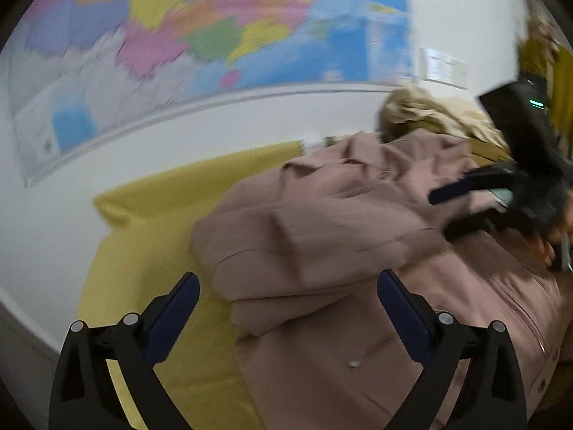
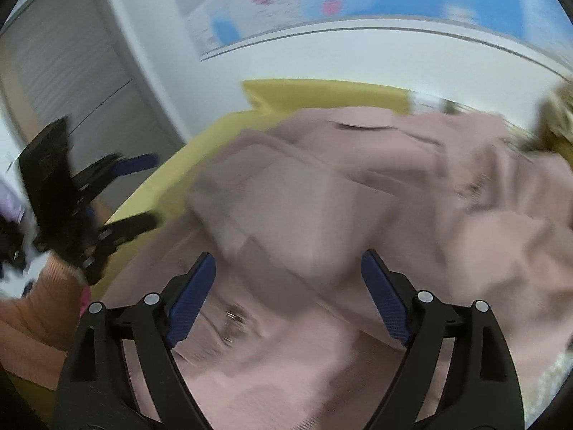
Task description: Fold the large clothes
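Nearest each lens, the left tool (image 1: pixel 288 286) and the right tool (image 2: pixel 288 268) stand spread wide with nothing pinched, both poised above the dusty-pink coat (image 1: pixel 340 222). Beneath them the coat lies rumpled on a yellow sheet (image 1: pixel 150 215). Beyond it, a coloured map (image 1: pixel 186 28) hangs on the white wall.

i see a dusty pink coat (image 1: pixel 322 222) lying spread and rumpled on the yellow surface (image 1: pixel 150 236). one sleeve is folded across its body, the cuff end lying toward the left edge of the garment. the collar lies at the far end, toward the wall. a front edge with small buttons runs down its right side. in the right wrist view the same coat (image 2: pixel 322 197) is blurred.
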`<state>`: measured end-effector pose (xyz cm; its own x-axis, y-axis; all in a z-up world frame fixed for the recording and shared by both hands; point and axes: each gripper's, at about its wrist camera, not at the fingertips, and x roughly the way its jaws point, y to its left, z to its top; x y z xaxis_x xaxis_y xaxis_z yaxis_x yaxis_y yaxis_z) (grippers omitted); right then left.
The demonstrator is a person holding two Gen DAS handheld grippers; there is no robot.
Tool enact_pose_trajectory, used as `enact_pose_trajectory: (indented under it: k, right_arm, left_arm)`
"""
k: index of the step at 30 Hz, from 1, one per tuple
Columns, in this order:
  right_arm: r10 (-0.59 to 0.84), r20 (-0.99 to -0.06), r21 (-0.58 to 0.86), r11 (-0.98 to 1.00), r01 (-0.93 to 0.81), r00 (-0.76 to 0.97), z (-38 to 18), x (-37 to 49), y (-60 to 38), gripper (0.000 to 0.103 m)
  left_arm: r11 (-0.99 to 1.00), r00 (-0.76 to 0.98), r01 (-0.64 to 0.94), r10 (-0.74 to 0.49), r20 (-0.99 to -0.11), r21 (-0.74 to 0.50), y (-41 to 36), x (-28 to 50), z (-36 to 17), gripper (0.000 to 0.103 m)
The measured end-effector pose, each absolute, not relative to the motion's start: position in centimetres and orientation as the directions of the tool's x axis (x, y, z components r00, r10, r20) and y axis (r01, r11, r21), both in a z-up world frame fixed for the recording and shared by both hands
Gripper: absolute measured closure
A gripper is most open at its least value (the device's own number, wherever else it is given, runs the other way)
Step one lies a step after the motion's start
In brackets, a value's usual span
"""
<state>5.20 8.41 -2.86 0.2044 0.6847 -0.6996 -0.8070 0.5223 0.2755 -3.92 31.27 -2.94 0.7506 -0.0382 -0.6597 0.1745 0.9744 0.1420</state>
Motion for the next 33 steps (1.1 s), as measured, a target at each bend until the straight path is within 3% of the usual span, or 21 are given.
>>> enact_pose_trajectory:
  k: [5, 6, 7, 8, 9, 12, 17, 23, 24, 26, 28, 33]
  right_arm:
    - [0.606, -0.758, 0.107, 0.479, -0.871, 0.24, -4.2, 3.3, 14.3, 0.02]
    - [0.586, -0.76, 0.049, 0.484, -0.874, 0.282, -4.4, 3.0, 14.8, 0.03]
    - [0.563, -0.762, -0.005, 0.489, -0.872, 0.32, -4.6, 3.0, 15.4, 0.046]
    - [0.561, -0.759, -0.008, 0.497, -0.868, 0.329, -4.6, 3.3, 15.5, 0.092]
    - [0.582, -0.752, 0.051, 0.519, -0.853, 0.309, -4.2, 4.2, 14.8, 0.098]
    - [0.663, -0.664, 0.147, 0.568, -0.81, 0.345, -1.6, 5.9, 10.2, 0.099]
    - [0.706, -0.59, 0.303, 0.643, -0.704, 0.391, -0.2, 7.4, 0.2, 0.096]
    - [0.627, -0.686, 0.419, 0.755, -0.504, 0.369, -5.7, 7.9, -9.1, 0.069]
    - [0.614, -0.7, 0.422, 0.768, -0.482, 0.364, -6.1, 7.5, -10.1, 0.055]
    - [0.628, -0.681, 0.442, 0.763, -0.472, 0.377, -5.8, 6.9, -11.4, 0.043]
    - [0.63, -0.653, 0.437, 0.767, -0.47, 0.421, -4.5, 6.4, -12.2, 0.022]
    - [0.62, -0.624, 0.376, 0.771, -0.513, 0.475, -2.7, 7.1, -10.3, 0.021]
  left_arm:
    - [0.989, 0.744, 0.106, -0.008, -0.669, 0.106, 33.2, -2.8, -3.2, 0.007]
    - [0.991, 0.742, 0.103, -0.016, -0.671, 0.09, 33.4, -2.6, -3.3, 0.007]
    - [0.992, 0.737, 0.101, -0.023, -0.675, 0.076, 33.5, -2.6, -3.3, 0.007]
    - [0.992, 0.734, 0.1, -0.019, -0.679, 0.081, 33.5, -2.5, -3.4, 0.007]
    - [0.99, 0.731, 0.102, -0.01, -0.682, 0.095, 33.3, -2.6, -3.5, 0.007]
    - [0.984, 0.729, 0.125, -0.002, -0.684, 0.131, 32.4, -2.6, -3.6, 0.007]
    - [0.965, 0.734, 0.206, -0.044, -0.678, 0.161, 29.8, -1.9, -3.8, 0.007]
    - [0.935, 0.7, 0.294, -0.071, -0.711, 0.197, 26.0, 0.0, -5.7, 0.007]
    - [0.93, 0.694, 0.307, -0.073, -0.716, 0.204, 25.5, 0.2, -6.0, 0.007]
    - [0.917, 0.683, 0.338, -0.085, -0.725, 0.211, 24.4, 0.3, -6.5, 0.007]
    - [0.908, 0.68, 0.353, -0.083, -0.728, 0.226, 23.7, 0.2, -6.9, 0.007]
    - [0.902, 0.671, 0.357, -0.067, -0.738, 0.243, 22.7, 0.3, -7.4, 0.007]
